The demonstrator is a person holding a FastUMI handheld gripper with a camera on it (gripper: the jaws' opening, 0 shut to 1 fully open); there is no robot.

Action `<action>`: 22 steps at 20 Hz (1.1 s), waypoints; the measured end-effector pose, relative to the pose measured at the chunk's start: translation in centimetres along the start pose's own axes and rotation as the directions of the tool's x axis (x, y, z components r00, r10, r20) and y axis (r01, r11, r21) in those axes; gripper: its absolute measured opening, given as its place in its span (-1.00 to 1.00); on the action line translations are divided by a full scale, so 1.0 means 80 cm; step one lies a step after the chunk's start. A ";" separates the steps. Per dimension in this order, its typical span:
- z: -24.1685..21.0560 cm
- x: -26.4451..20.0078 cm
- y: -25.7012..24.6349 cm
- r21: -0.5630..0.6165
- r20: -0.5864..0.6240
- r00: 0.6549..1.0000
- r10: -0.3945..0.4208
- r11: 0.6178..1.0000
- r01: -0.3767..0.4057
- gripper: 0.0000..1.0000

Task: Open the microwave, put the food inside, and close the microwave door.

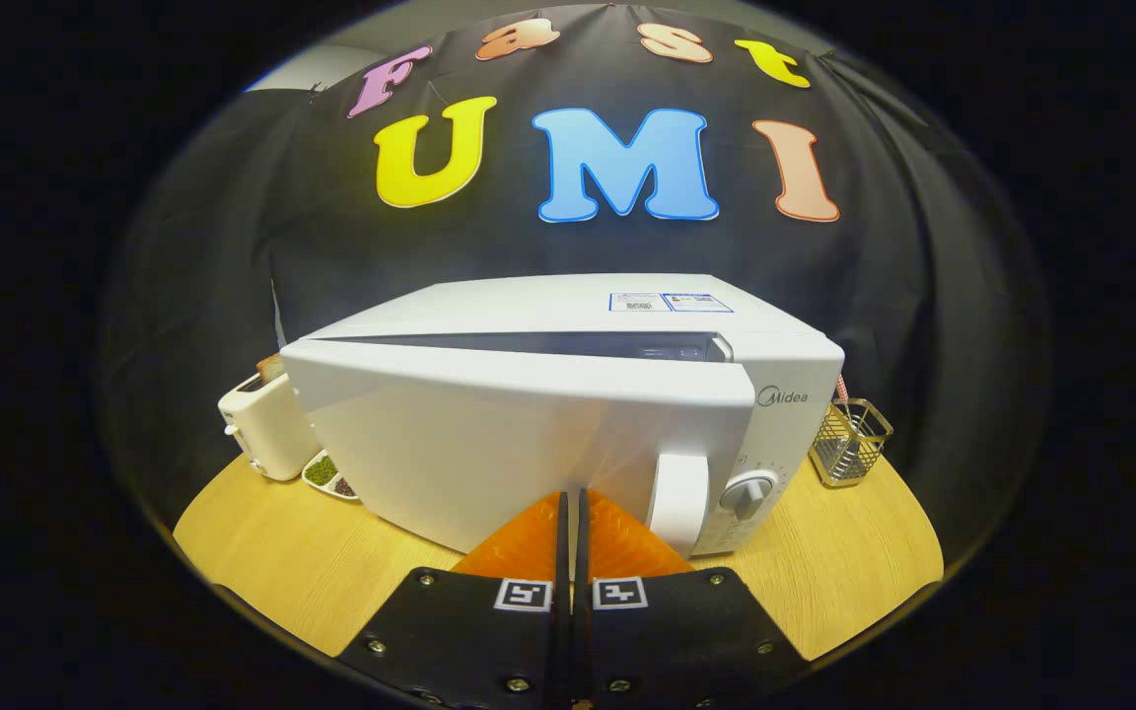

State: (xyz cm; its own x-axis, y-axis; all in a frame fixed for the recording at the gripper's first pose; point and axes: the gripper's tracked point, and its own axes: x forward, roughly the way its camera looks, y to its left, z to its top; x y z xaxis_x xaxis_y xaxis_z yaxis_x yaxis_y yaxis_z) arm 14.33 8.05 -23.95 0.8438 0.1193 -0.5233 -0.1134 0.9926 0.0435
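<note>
Closed empty gripper (571, 503) pressing the boxy white microwave's door (489, 444) just ahead, slightly ajar, closing probably nearly done

The microwave (529, 434) has a smooth, slightly glossy plastic-looking shell. It stands on a matt, pale wood-grain table (824, 572). The holder (850, 442) is wire mesh metal.

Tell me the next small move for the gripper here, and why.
Probably push straight ahead. The gripper has its fingers closed together, holding nothing, tips right at the microwave door. That door stands slightly ajar, a dark gap along its top edge, so a little more forward pressure should latch it against the microwave.
</note>
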 end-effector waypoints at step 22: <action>0.049 -0.176 -0.002 -0.018 0.209 0.975 -0.072 0.997 0.078 -0.94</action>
State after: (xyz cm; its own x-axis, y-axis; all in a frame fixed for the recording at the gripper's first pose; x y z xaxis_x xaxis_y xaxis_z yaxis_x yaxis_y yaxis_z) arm 4.53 6.31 -13.28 0.9406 0.0493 -0.3359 -0.0569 0.9983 -0.0128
